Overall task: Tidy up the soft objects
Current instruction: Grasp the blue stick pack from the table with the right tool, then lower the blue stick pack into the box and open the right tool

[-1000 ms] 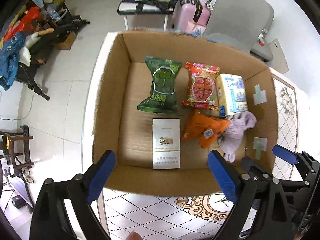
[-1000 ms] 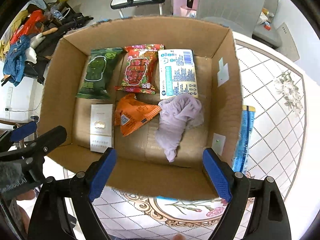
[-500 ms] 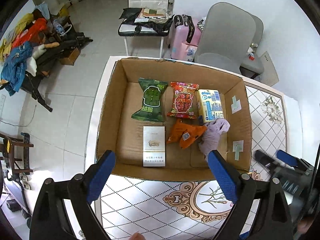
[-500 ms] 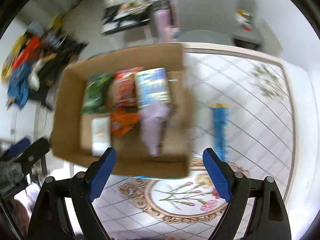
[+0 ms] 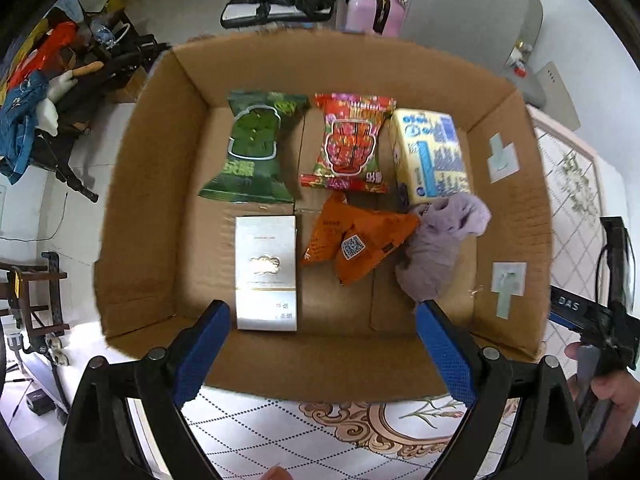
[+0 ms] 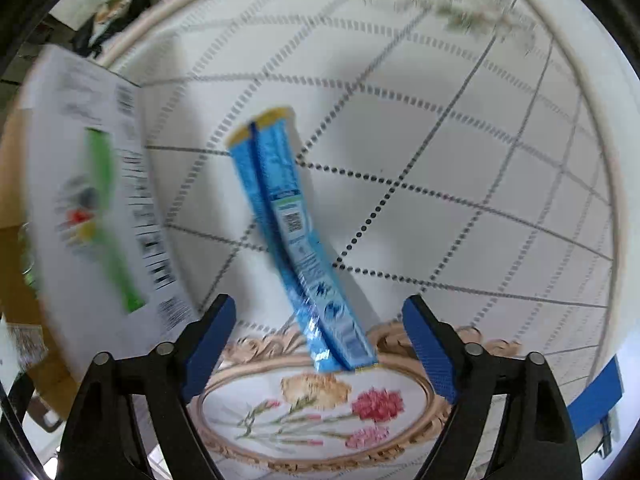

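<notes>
An open cardboard box (image 5: 132, 200) holds a green snack bag (image 5: 254, 148), a red snack bag (image 5: 350, 144), a yellow-blue tissue pack (image 5: 434, 156), a white flat box (image 5: 266, 276), an orange pouch (image 5: 356, 240) and a crumpled purple cloth (image 5: 440, 240). My left gripper (image 5: 322, 344) is open and empty above the box's near wall. A long blue packet (image 6: 298, 240) lies on the tablecloth outside the box. My right gripper (image 6: 318, 336) is open and empty, its fingers either side of the packet's near end, apart from it.
The box's outer wall with a white printed label (image 6: 100, 208) stands to the left of the blue packet. The patterned tablecloth (image 6: 440, 160) spreads to the right. Beyond the table are a grey chair (image 5: 468, 4), a pink suitcase (image 5: 368, 8) and floor clutter (image 5: 48, 92).
My right gripper has swung right, away from the box, and dropped low over the blue packet. My left gripper has moved closer over the box again.
</notes>
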The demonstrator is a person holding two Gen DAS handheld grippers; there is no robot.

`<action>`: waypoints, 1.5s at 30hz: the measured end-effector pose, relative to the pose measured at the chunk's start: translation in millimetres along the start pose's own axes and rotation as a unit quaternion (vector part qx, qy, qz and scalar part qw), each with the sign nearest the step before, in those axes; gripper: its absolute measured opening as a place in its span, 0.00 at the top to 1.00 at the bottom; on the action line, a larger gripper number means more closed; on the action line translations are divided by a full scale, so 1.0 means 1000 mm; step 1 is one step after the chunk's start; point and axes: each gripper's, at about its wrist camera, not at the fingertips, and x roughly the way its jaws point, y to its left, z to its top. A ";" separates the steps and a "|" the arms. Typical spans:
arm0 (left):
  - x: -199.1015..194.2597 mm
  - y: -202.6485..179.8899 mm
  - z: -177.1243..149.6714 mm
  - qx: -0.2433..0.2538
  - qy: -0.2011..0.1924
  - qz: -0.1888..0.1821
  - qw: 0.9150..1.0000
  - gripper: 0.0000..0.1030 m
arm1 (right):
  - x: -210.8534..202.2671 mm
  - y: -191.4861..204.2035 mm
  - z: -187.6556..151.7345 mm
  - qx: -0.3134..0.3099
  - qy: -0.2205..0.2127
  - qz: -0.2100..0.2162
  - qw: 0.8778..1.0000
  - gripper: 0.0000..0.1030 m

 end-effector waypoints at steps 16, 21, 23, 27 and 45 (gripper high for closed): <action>-0.012 0.004 0.006 0.008 -0.003 -0.005 1.000 0.08 | -0.033 0.011 -0.017 -0.030 -0.032 -0.013 0.999 0.86; -0.056 0.021 0.007 0.004 -0.037 -0.005 0.999 0.08 | -0.115 0.018 -0.042 -0.057 -0.094 0.051 0.993 0.86; -0.074 0.030 0.009 -0.003 -0.051 -0.010 0.999 0.08 | -0.146 0.027 -0.048 -0.073 -0.109 0.080 0.988 0.86; -0.103 0.045 0.011 -0.015 -0.068 -0.013 0.997 0.08 | -0.187 0.071 -0.062 -0.121 -0.122 0.120 0.978 0.86; -0.020 0.023 0.041 -0.006 -0.004 -0.064 0.998 0.08 | -0.092 0.138 -0.025 -0.135 -0.065 0.031 0.988 0.86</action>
